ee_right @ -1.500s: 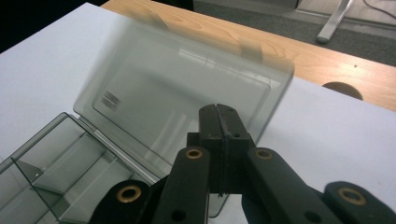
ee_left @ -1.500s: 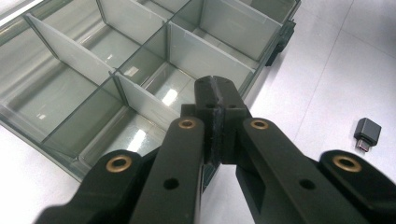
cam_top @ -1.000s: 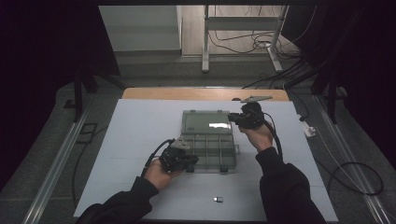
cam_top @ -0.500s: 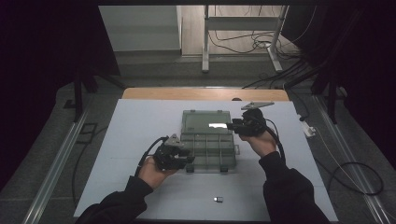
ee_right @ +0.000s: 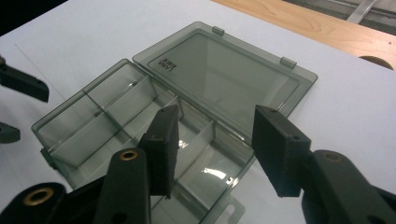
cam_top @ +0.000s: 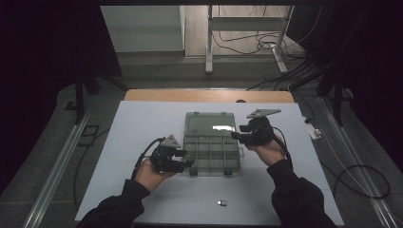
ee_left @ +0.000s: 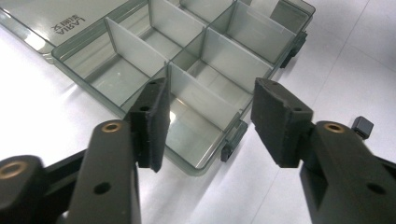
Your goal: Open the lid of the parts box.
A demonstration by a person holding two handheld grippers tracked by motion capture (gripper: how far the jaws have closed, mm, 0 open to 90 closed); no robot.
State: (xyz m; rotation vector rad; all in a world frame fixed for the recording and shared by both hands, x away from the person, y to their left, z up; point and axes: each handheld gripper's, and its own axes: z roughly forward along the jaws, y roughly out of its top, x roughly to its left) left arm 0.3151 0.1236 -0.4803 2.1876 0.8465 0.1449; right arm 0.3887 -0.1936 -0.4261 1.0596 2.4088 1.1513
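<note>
A clear grey-green compartment box [cam_top: 211, 153] lies open in the middle of the white table top, its lid [cam_top: 210, 123] folded flat on the far side. The dividers [ee_left: 205, 95] form several compartments with nothing in them. My left gripper [cam_top: 186, 159] is at the box's near left corner [ee_left: 205, 165]. Its jaws have just been opening and stand apart [ee_left: 210, 100], holding nothing. My right gripper [cam_top: 236, 136] hovers at the box's right end by the hinge. Its jaws have also just been opening [ee_right: 215, 126] and grip nothing.
A small black piece [cam_top: 221, 203] lies near the table's front edge, also visible as the black piece [ee_left: 363, 126] past the left gripper's right jaw. A wooden strip [cam_top: 209, 96] borders the far side. A white plug [cam_top: 313, 130] sits at the right edge. Cables [cam_top: 266, 45] cover the floor beyond.
Both grippers have opened and drawn back from the box, the left toward the near left, the right to the right. The box stays put with its lid open.
</note>
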